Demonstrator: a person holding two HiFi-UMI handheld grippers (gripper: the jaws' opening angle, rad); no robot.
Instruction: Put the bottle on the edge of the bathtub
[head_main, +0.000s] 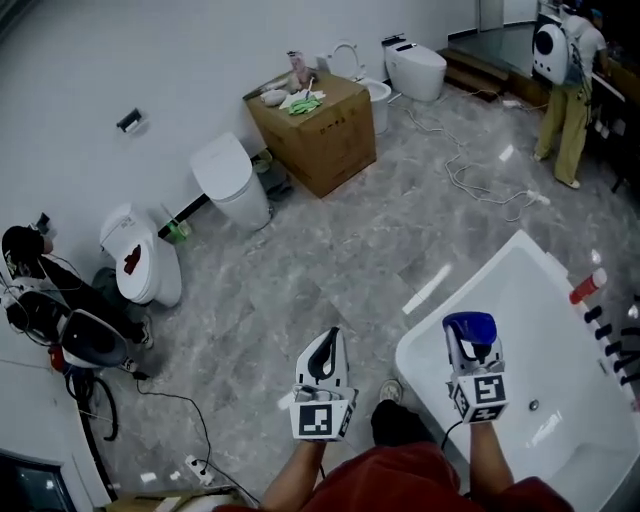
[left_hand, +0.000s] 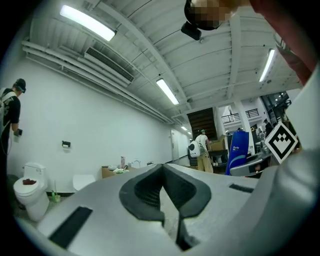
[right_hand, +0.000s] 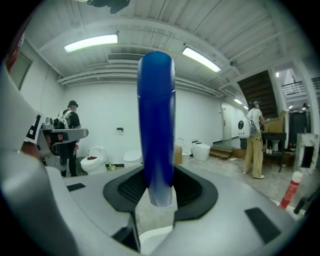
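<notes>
A tall blue bottle (head_main: 470, 328) stands upright between the jaws of my right gripper (head_main: 471, 352), which is shut on its lower part. In the right gripper view the blue bottle (right_hand: 156, 125) fills the middle, rising from the right gripper (right_hand: 157, 187). It hangs over the near left corner of the white bathtub (head_main: 418, 348). My left gripper (head_main: 327, 348) is over the grey floor, left of the tub. In the left gripper view, the left gripper (left_hand: 162, 172) has its jaws together and nothing in them.
A red-capped bottle (head_main: 588, 286) and black taps (head_main: 610, 335) sit on the tub's far rim. Toilets (head_main: 140, 262) (head_main: 415, 65) and a cardboard box (head_main: 315, 130) line the wall. Cables (head_main: 480, 180) cross the floor. A person (head_main: 570, 90) stands at the back right.
</notes>
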